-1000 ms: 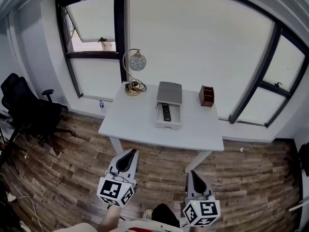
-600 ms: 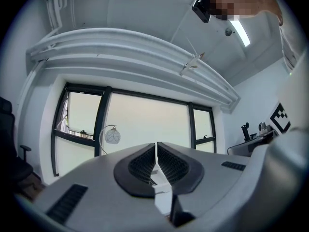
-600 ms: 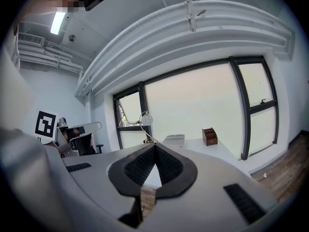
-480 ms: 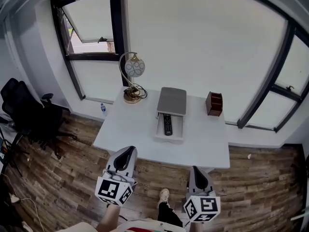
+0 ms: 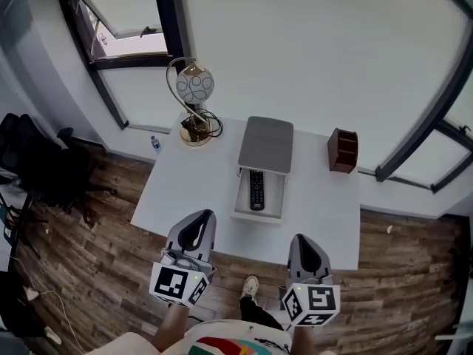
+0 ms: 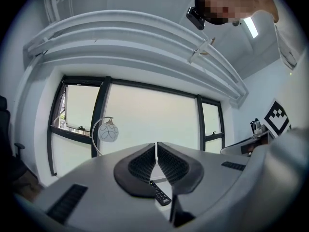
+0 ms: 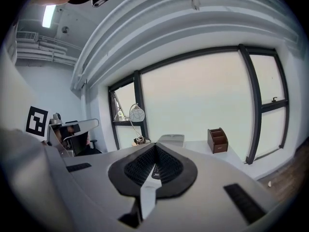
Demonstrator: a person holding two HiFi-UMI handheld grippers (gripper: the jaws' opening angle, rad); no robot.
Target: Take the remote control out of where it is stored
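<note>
Both grippers closed and empty

We hold the left gripper [image 5: 205, 215] level and the right gripper [image 5: 299, 238] tipped slightly down, side by side, fingers pressed together with nothing between them.

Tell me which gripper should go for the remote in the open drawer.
Right, narrowly. The right gripper points straight at the remote control in the drawer: its own view shows it centred behind the shut fingers. The left gripper sees it offset right. Both must open first.

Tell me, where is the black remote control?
In the head view, the black remote control lies in the open white drawer on the white table, between the round lamp and the brown wooden holder.
</note>
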